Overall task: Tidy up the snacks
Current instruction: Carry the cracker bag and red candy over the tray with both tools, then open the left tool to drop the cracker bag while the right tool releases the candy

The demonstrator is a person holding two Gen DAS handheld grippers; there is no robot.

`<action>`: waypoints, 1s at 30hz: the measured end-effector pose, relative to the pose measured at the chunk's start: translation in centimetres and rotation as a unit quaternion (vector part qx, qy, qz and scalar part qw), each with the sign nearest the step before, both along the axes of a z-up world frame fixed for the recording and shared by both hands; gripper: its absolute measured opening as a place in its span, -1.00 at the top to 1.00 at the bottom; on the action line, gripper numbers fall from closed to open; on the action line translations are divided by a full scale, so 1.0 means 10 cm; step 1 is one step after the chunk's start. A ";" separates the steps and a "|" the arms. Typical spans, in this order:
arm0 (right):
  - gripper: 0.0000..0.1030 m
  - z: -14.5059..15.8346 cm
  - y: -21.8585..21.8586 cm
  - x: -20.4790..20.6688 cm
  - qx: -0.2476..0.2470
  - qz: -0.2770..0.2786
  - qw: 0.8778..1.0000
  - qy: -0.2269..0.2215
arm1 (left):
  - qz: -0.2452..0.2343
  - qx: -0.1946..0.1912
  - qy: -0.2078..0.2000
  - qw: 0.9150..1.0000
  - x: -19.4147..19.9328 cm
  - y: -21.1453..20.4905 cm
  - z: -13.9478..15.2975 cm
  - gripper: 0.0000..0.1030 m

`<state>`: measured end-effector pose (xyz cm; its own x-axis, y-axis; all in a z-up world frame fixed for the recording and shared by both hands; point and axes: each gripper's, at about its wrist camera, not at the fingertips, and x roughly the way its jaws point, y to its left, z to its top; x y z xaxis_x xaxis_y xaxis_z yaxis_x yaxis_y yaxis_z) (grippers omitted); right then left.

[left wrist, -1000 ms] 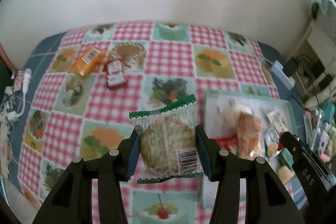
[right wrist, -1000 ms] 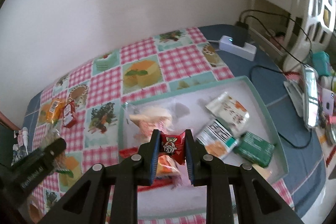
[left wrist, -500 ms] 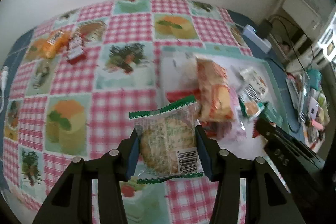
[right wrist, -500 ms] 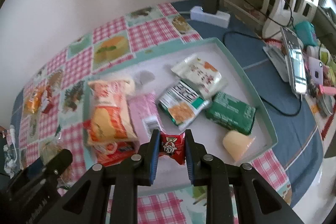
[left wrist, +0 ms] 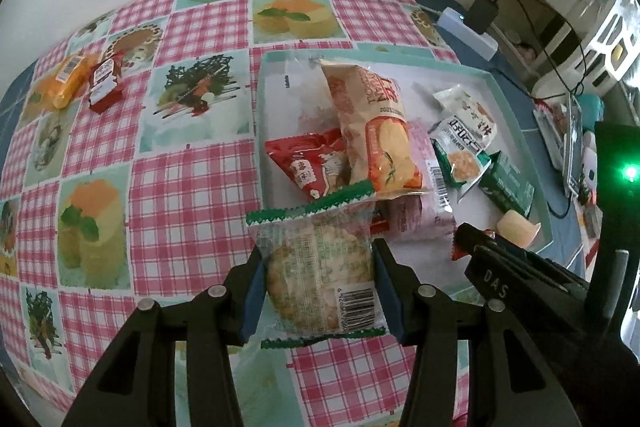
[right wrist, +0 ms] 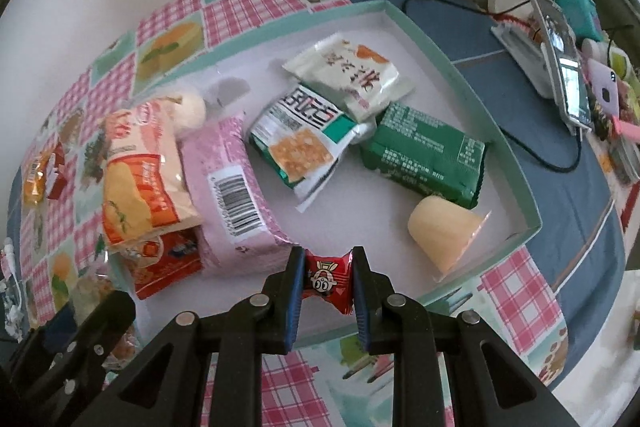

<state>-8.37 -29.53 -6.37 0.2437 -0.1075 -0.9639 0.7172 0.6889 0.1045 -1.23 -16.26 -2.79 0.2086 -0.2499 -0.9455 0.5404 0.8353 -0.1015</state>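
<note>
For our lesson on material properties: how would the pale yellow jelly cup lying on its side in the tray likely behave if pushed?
The jelly cup lies on its side and looks tapered, so it would probably roll in a curve. Its smooth plastic looks slippery. The tray wall close by would likely stop it.

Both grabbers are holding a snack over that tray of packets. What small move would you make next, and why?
Probably lower the right gripper slightly and open its jaws: its red candy already hangs over bare floor at the near edge of the tray, beside the pink packet. The left gripper holds its cracker packet.
</note>
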 end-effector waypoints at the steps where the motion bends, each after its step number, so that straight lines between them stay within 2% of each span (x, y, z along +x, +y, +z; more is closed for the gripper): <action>1: 0.53 -0.02 -0.01 0.00 0.002 -0.002 1.000 0.004 | -0.001 0.003 0.002 1.000 0.00 -0.01 -0.02 0.00; 11: 0.51 -0.14 -0.04 -0.04 0.013 -0.010 1.000 0.024 | -0.014 0.009 0.010 1.000 0.00 -0.13 -0.10 0.00; 18: 0.49 -0.16 -0.05 0.02 0.012 -0.012 0.999 0.030 | -0.005 0.009 0.043 0.999 0.08 -0.13 -0.27 0.00; 22: 0.49 -0.16 -0.04 0.02 0.011 -0.011 0.999 0.031 | -0.002 0.008 0.048 0.999 0.09 -0.12 -0.27 -0.04; 25: 0.38 -0.16 -0.06 0.01 0.012 -0.014 0.999 0.035 | -0.004 0.009 0.044 0.999 0.08 -0.13 -0.25 -0.23; 27: 0.25 -0.16 -0.07 0.00 0.010 -0.018 0.999 0.041 | -0.004 0.008 0.043 0.999 0.08 -0.14 -0.23 -0.23; 30: 0.15 -0.14 -0.12 -0.02 0.017 -0.027 0.999 0.041 | -0.002 0.007 0.045 0.999 0.09 -0.13 -0.20 -0.23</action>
